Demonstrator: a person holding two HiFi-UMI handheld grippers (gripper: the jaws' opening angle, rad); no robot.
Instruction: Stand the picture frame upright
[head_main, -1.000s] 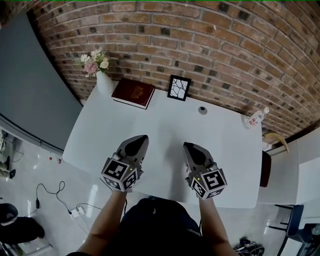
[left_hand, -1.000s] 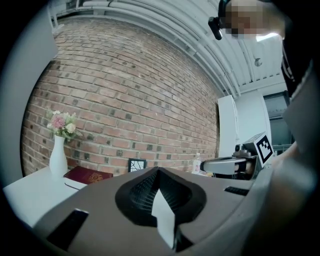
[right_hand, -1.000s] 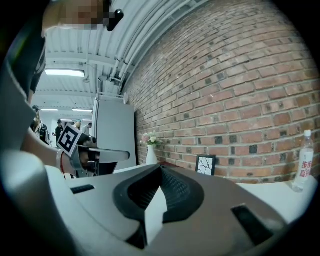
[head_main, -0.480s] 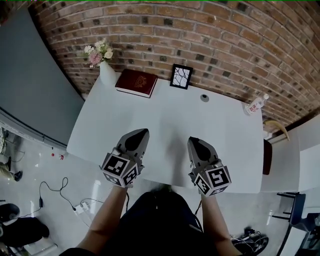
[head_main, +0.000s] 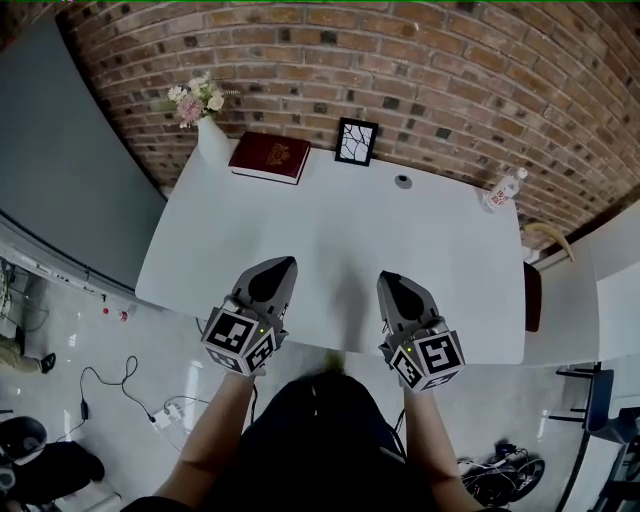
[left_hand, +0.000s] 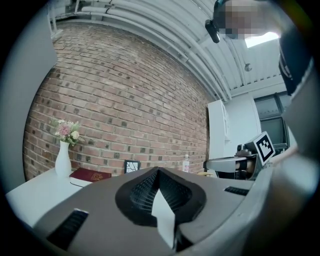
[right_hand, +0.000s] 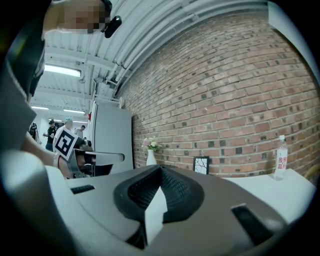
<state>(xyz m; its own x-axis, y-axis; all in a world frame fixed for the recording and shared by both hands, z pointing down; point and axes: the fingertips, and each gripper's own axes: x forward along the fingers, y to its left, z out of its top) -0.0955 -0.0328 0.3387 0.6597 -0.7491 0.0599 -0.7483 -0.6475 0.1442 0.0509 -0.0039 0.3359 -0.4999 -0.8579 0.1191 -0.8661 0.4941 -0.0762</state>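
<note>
Head view looks steeply down on a red-brown brick wall (head_main: 400, 70) that fills the top of the frame, with a white rectangular table (head_main: 330, 230) against it in the middle.

Two bare forearms rise from the bottom edge. They hold the left gripper (head_main: 283, 265) and the right gripper (head_main: 388, 280) side by side over the table's near edge, both roughly level and pointing toward the wall. Each gripper view shows its grey jaws pressed together, with nothing between them.

At the upper left of the table lies a flat dark-red hardcover book (head_main: 269, 157). Just left of it is a slim white vase (head_main: 208, 140) of pink and white flowers.

To the right of the book, at the upper middle, is the black-edged rectangular picture frame (head_main: 356, 141). It stands upright at the table's far edge before the wall, well apart from both grippers. Its white picture has dark branching lines. Whether it touches the bricks cannot be told.

A clear plastic bottle (head_main: 502, 190) stands at the table's upper right corner. A small dark round disc (head_main: 403, 181) sits between the bottle and the picture frame.
</note>
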